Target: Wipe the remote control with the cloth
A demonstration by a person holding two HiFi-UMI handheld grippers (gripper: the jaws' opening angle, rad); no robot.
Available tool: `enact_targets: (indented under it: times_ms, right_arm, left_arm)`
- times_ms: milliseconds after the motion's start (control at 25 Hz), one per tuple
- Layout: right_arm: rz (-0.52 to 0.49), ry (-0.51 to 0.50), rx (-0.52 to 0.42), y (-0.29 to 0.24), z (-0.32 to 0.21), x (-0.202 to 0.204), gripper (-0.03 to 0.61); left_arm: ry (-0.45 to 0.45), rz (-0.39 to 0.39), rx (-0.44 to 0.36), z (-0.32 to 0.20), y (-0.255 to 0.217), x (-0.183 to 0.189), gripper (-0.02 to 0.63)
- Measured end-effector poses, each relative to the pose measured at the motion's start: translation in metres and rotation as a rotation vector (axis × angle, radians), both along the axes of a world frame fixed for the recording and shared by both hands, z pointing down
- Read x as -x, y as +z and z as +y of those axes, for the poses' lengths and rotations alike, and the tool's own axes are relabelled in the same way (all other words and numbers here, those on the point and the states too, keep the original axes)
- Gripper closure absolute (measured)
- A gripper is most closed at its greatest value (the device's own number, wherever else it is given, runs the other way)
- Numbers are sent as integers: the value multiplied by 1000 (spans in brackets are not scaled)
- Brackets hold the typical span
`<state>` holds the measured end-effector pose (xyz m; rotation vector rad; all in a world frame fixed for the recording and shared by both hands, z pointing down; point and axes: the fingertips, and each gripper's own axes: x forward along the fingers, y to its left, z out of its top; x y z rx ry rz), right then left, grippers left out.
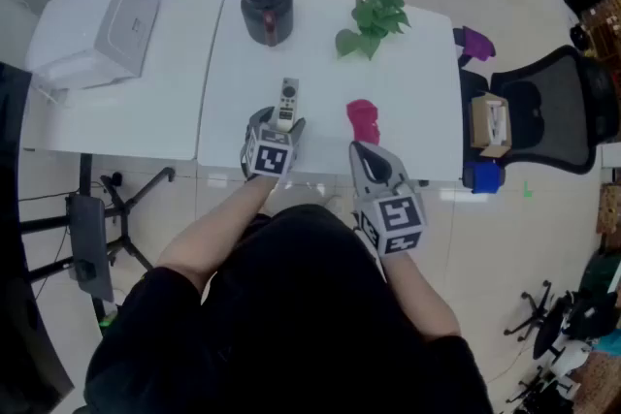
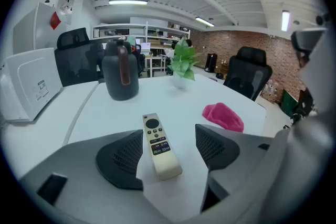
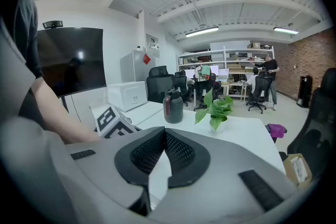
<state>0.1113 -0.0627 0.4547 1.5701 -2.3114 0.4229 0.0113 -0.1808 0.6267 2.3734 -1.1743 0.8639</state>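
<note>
Left gripper view — remote control inside wide left tool, print illegible — right tool closed, empty

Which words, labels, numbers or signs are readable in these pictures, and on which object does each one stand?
No text is readable.
Slim white remote control: coloured button labels, too small to read.
White box-shaped appliance: printed sticker, too blurred to read.
Black-and-white marker cubes: square patterns only, no letters.
</note>
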Motion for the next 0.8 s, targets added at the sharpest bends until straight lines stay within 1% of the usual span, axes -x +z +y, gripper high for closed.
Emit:
enact_targets:
  times_ms: [160,320,440,520,680,800]
  right_arm:
    - [-4,24,41,-2,4,-6,569]
    - [-5,16,38,5,9,-16,569]
    - [-8,21,50,8,13,-22,569]
    - [-10,25,53,8,15,-25,569]
    - [-9,21,44,10,17,-31,569]
    - [-10,33,63,9,20,-32,569]
  left_arm:
    - [-62,-77,75,-9,35,-3,298]
    - [-118,-118,115,-17,51,-7,298]
    - [-171,-157,149,-22,61,-3,298]
    - [-205,-168,181,-23,66,1,301]
    - [-215,-208,215,-21,75,5,308]
    - [-201,-204,227,-19,79,5,331]
